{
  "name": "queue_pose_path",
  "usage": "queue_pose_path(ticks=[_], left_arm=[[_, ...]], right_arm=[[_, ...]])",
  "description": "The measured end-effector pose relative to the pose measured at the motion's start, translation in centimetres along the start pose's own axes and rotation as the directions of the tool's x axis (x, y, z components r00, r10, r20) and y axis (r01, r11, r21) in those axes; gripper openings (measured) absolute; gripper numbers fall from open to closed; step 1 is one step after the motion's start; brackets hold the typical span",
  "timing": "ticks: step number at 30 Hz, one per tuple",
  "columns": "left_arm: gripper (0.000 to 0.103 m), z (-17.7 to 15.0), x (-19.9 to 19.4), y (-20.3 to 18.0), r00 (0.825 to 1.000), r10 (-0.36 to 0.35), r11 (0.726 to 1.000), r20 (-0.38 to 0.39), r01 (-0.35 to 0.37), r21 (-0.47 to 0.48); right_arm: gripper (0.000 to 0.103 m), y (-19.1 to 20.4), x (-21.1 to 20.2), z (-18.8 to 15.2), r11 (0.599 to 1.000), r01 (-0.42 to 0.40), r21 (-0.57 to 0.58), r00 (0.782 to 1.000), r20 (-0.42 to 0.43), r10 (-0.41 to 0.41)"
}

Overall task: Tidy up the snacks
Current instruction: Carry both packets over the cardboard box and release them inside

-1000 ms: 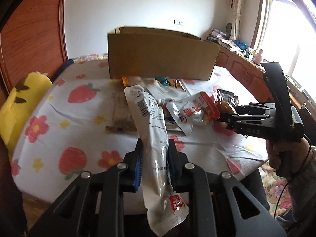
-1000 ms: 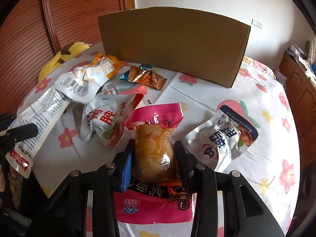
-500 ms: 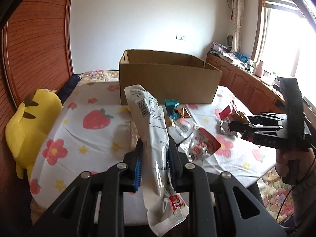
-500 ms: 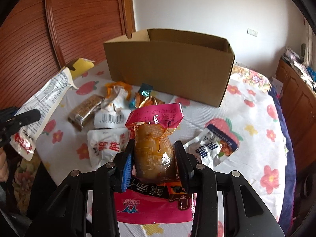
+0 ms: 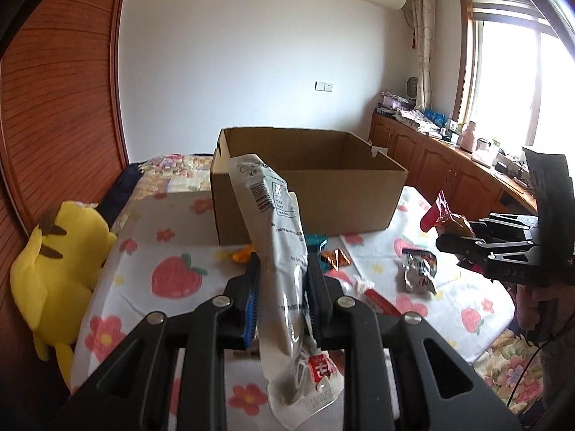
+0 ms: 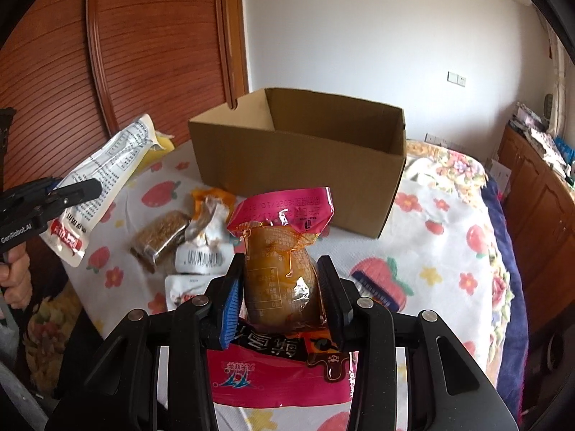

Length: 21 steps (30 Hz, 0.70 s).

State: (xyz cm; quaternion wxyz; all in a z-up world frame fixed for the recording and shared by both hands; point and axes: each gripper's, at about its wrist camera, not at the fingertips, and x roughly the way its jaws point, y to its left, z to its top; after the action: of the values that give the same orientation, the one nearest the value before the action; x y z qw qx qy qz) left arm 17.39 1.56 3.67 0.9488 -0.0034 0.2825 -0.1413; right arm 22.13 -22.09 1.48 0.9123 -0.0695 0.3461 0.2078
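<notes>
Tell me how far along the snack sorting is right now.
Early stage. The cardboard box shows only bare inner walls; its floor is hidden. In hand: the left gripper clamps a long white packet, and the right gripper clamps a pink-topped pouch, both lifted off the table. Left: several packets, including a granola bar, lie on the tablecloth.

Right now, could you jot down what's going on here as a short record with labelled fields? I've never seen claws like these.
Left claw: shut on long white snack packet, held above the table
Right claw: shut on pink-topped snack pouch, also lifted
Cardboard box: open top, standing on the table behind the snacks; no snacks visible inside
Still on the tablecloth: granola bar, a barcoded white packet, several other wrappers
Beside the table: yellow plush toy
</notes>
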Motion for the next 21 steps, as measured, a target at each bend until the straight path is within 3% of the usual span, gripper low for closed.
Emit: queue_pose_path(ticks=[21], left_arm=[[0.021,8.8,5.9,1.0,0.996,-0.042,0.998,0.082,0.038,0.057]], right_arm=[[0.04,-2.5,3.3,8.5,0.999,0.012,-0.05,0.998,0.068,-0.009]])
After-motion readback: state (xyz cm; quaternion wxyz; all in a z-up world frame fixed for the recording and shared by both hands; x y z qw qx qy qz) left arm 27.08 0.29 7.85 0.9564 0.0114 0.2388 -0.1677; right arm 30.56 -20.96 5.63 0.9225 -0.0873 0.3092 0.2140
